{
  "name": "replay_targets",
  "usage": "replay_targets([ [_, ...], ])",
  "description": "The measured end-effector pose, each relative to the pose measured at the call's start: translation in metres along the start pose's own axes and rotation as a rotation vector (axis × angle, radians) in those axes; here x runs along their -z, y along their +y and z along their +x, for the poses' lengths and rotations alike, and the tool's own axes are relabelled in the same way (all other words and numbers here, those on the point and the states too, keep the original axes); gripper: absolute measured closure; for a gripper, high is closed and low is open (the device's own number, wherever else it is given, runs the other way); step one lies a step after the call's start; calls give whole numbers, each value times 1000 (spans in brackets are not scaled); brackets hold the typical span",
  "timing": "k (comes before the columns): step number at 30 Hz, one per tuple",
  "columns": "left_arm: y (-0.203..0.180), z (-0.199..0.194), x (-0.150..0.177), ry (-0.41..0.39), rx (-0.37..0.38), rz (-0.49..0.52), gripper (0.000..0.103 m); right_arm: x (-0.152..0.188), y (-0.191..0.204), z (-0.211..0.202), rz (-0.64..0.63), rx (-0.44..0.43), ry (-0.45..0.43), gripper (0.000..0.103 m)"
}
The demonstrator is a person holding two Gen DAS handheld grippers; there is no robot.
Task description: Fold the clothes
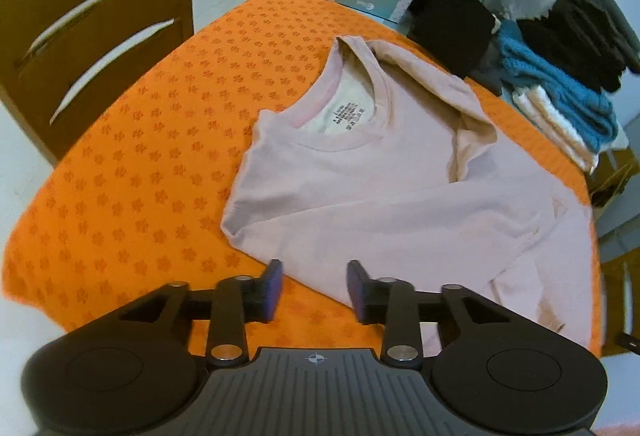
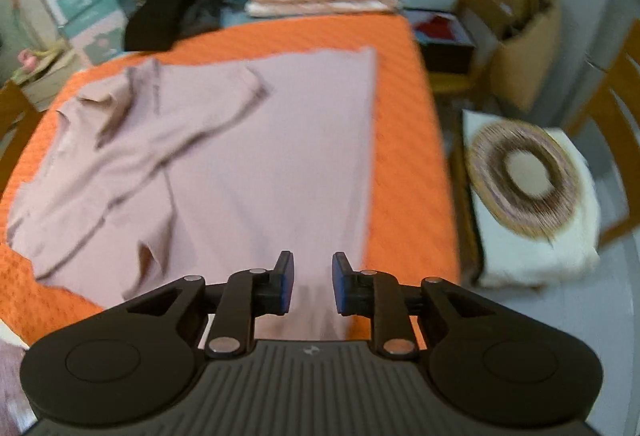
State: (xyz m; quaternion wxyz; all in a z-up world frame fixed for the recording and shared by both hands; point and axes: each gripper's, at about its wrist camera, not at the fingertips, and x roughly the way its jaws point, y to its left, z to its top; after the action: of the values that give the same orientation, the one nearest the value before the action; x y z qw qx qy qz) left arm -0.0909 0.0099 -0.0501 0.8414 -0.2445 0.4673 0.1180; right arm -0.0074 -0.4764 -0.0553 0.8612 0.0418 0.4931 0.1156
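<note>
A pale pink shirt (image 1: pixel 384 171) lies face up on an orange cloth (image 1: pixel 132 155), collar toward 11 o'clock in the left view, one sleeve folded across the chest. The left gripper (image 1: pixel 314 290) and right gripper (image 2: pixel 313 284) hover at 6 o'clock, fingers parted, holding nothing. The shirt looks light, soft and floppy; its hem or shoulder seams likely offer the firmest hold.

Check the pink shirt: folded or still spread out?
Partly folded. The pink shirt lies flat on the orange cloth with both sleeves laid across the body; the body itself is unfolded.
</note>
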Motion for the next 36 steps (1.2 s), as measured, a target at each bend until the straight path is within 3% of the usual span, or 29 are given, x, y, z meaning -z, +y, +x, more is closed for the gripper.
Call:
replay_targets([
  [5,-9,-10,0,-15,-1,-54,42,-49,16,37,-43,-80,-23,78],
  [9,-17,-16,2,-38,1,-88,36,-86,23,72,-19,-107,-39,72],
  [20,-37,-21,9,-59,0,-115,23,-146,19,164,98,-134,-14,72],
  [27,-43,-29,7,-89,-21,-130,15,-160,30,187,79,-164,4,73],
  [28,-44,-30,7,-92,-22,-131,14,-161,33,187,66,-162,1,76],
  [30,-47,-30,6,-94,-19,-130,13,-163,38,186,40,-162,-11,97],
  [36,-57,-28,1,-86,16,-133,13,-159,65,153,-56,-244,-83,97],
])
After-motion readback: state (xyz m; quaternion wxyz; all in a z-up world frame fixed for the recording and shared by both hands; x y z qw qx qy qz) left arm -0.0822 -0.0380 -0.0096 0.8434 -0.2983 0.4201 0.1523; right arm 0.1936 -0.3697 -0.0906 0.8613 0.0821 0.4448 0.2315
